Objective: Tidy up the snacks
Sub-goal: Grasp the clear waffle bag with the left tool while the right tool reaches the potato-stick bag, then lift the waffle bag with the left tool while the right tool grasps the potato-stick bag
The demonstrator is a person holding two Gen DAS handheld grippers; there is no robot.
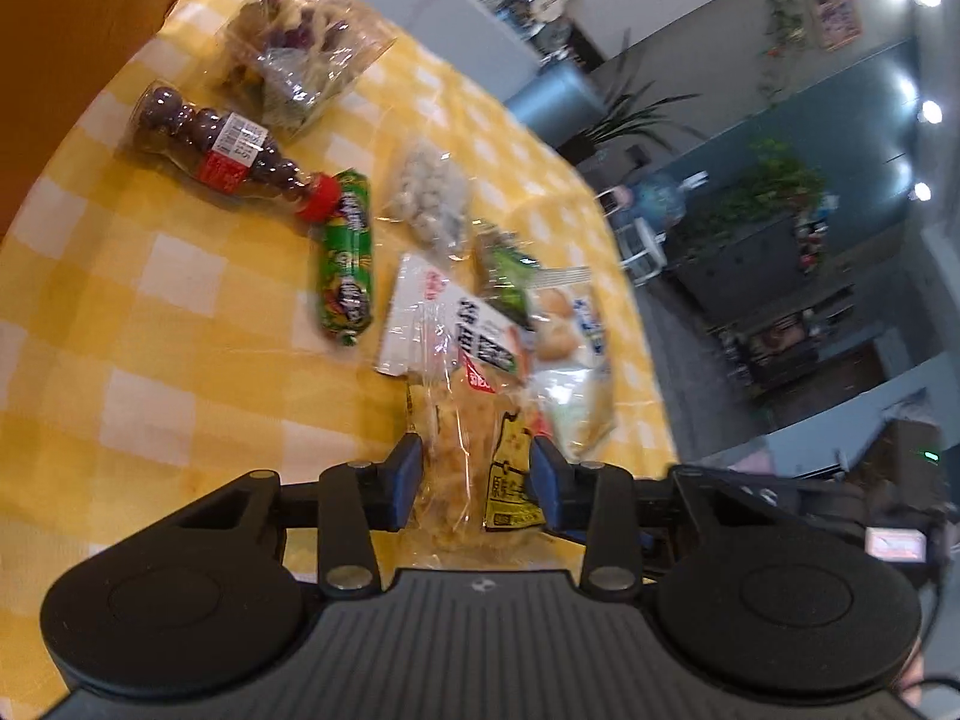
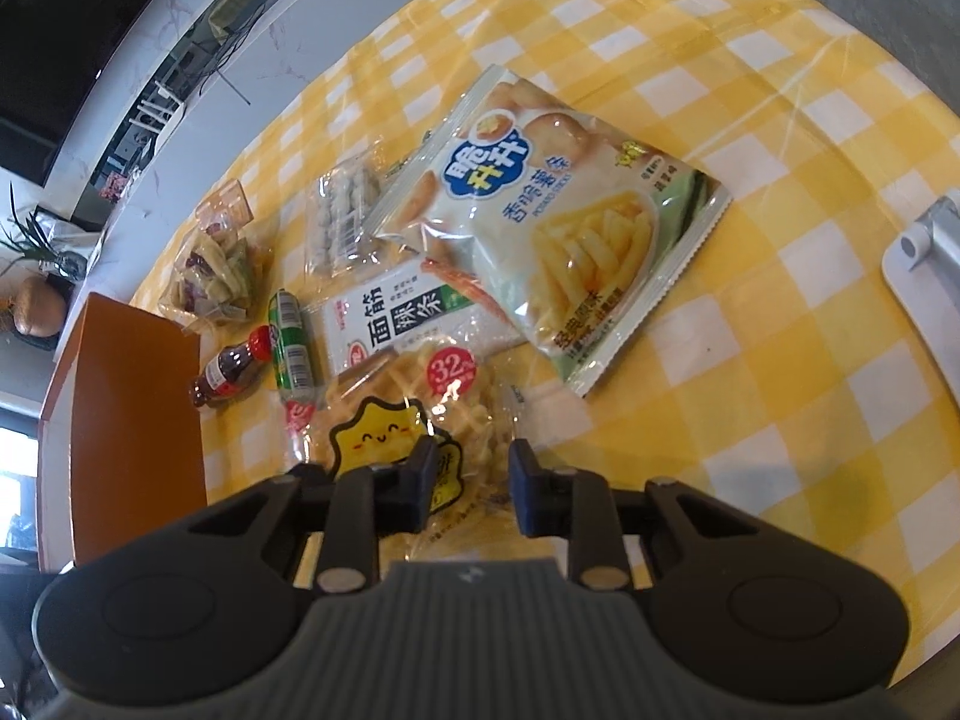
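A clear waffle bag with a yellow star label [image 2: 414,420] lies on the yellow checked tablecloth [image 2: 750,360]. In the left wrist view the same waffle bag [image 1: 462,456] sits between the fingers of my left gripper [image 1: 474,483], whose jaws stand apart on either side of it. My right gripper [image 2: 471,489] is open, hovering over the bag's near end. Beyond lie a white noodle-snack pack [image 2: 390,324], a potato-stick bag [image 2: 558,228], a green sausage [image 2: 291,348] and a small candy bottle [image 2: 231,372].
An orange box [image 2: 132,426] stands at the left. A bag of white candies [image 2: 342,222] and a clear bag of mixed chips [image 2: 210,276] lie farther back. A grey stand base [image 2: 930,258] sits at the right. The table edge [image 1: 636,312] runs close behind the snacks.
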